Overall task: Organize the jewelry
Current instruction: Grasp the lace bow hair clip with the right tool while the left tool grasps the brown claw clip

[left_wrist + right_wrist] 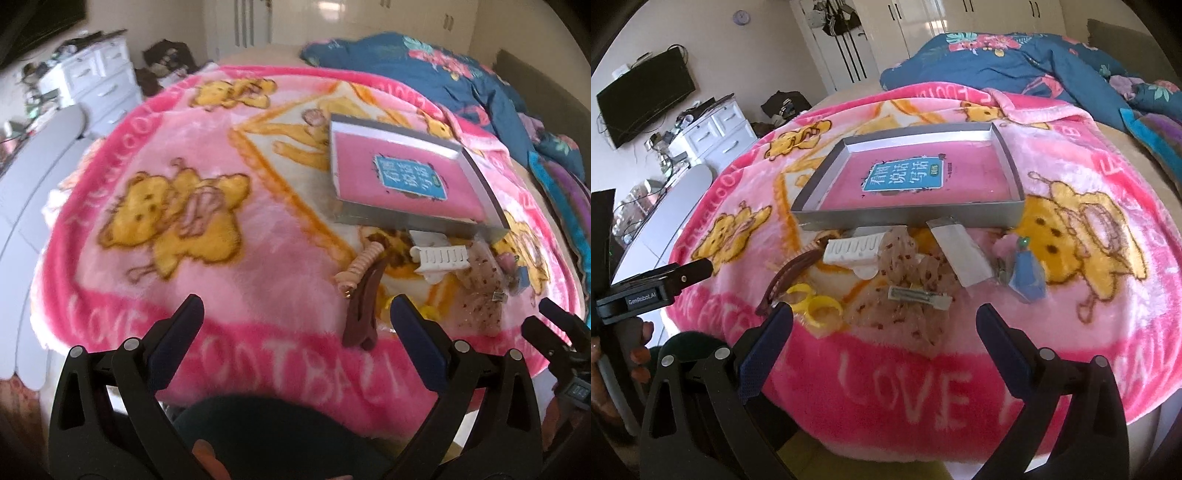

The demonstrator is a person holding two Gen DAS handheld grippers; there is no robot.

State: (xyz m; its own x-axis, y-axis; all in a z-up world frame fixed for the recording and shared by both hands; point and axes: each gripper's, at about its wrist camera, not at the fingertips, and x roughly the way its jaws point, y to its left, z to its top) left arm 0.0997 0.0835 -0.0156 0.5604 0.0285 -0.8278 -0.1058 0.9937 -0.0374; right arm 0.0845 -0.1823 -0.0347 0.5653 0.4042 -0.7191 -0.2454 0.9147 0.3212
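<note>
Both views are bright, lit by diffuse daylight. Glare blows out the glossy wardrobe doors (332,14) far ahead of the left hand-held gripper (295,321); same doors (923,22) glare in the right view. Shadows are soft: a thin one under the tray (908,221) ahead of the right hand-held gripper (884,325). Heavy fisheye: the blanket (166,258) bulges into a dome and corners vignette to black. The left view has motion blur, with the tray (406,218) edges and print smeared. The right view is sharper, with the tray's label readable. Gripper fingers (764,343) nearest the lens are slightly soft and dark.
</note>
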